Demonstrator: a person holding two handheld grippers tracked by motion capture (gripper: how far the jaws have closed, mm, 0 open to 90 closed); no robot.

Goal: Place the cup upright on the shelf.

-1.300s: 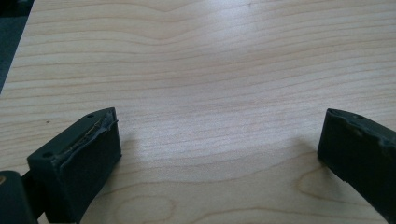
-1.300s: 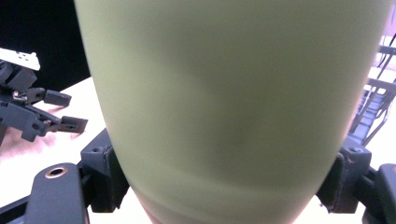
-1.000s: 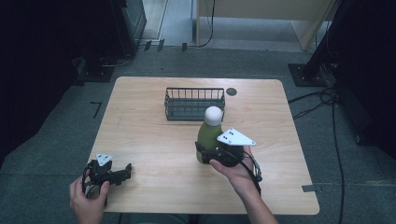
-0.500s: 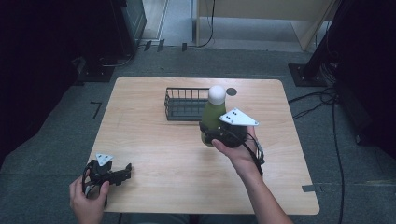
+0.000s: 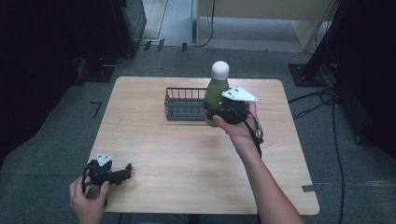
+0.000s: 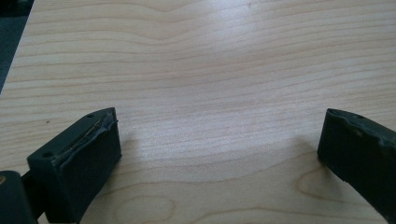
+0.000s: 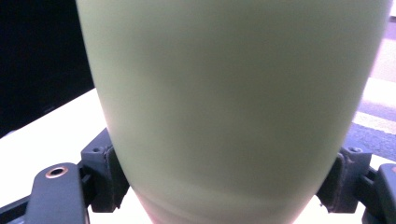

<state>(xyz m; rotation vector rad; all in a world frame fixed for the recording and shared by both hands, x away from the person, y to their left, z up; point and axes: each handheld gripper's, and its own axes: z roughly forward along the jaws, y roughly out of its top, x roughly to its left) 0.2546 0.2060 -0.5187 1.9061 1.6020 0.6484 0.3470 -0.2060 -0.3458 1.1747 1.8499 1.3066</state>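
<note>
**Green bottle gripped beside the wire basket**

Right gripper (image 5: 215,113) clamped on the lower body of a green bottle (image 5: 216,95) with a white round cap (image 5: 220,70), held upright at the right end of a black wire basket (image 5: 184,103) toward the far side of the wooden table (image 5: 187,154). Hard to tell from above whether the bottle's base touches the table. In the right gripper view, pale green bottle wall (image 7: 233,93) pressed between both fingers (image 7: 105,175), one on each side. Grey three-cornered plate (image 5: 239,94) sitting on top of that gripper, just right of the bottle.

Left gripper (image 5: 122,171) low at the near left corner of the table, well apart from the bottle. Fingers (image 6: 79,161) spread wide over bare wood grain, grasping nothing.
</note>
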